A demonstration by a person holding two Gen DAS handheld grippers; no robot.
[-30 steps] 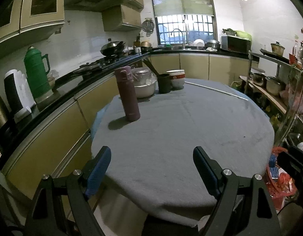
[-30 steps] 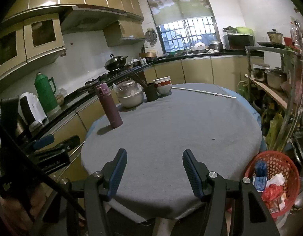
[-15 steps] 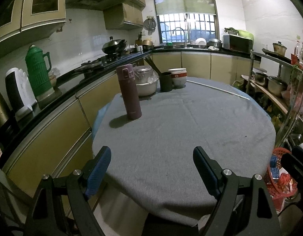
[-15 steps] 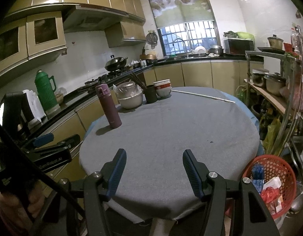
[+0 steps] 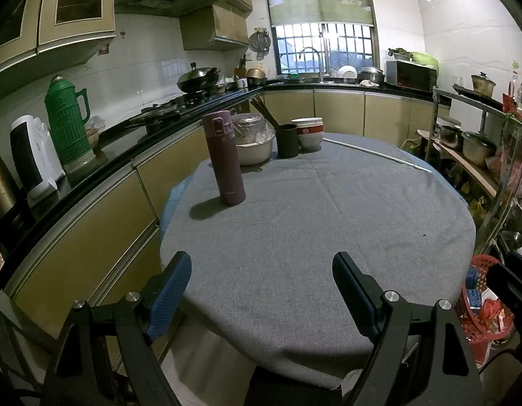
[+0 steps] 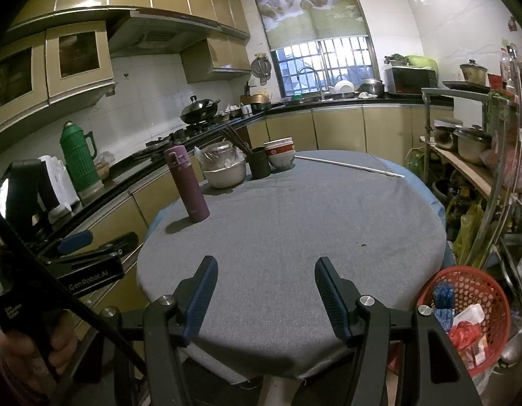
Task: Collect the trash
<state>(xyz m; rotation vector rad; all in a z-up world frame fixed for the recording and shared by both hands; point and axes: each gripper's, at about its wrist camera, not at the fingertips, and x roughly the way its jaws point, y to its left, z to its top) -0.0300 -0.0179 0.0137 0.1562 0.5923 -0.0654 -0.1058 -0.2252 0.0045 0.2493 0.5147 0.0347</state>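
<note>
Trash (image 6: 463, 324) — basket (image 6: 463, 275) partly cropped

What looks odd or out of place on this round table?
A thin white rod lies loose along the table's far right edge, near the stacked bowls. A small dark speck marks the grey cloth. Nothing is spilled or tipped.

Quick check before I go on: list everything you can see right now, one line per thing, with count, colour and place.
Table: 1, grey cloth, centre.
Flask: 1, purple, upright, table's left.
Bowls: stack, white-red, far edge.
Cup: 1, dark, beside bowls.
Pot: 1, pale, far edge.
Rod: 1, white, far right.
Basket: 1, red, floor right, holding trash.
Thermos: 1, green, counter.
Left gripper: jaws open, empty.
Right gripper: jaws open, empty.
</note>
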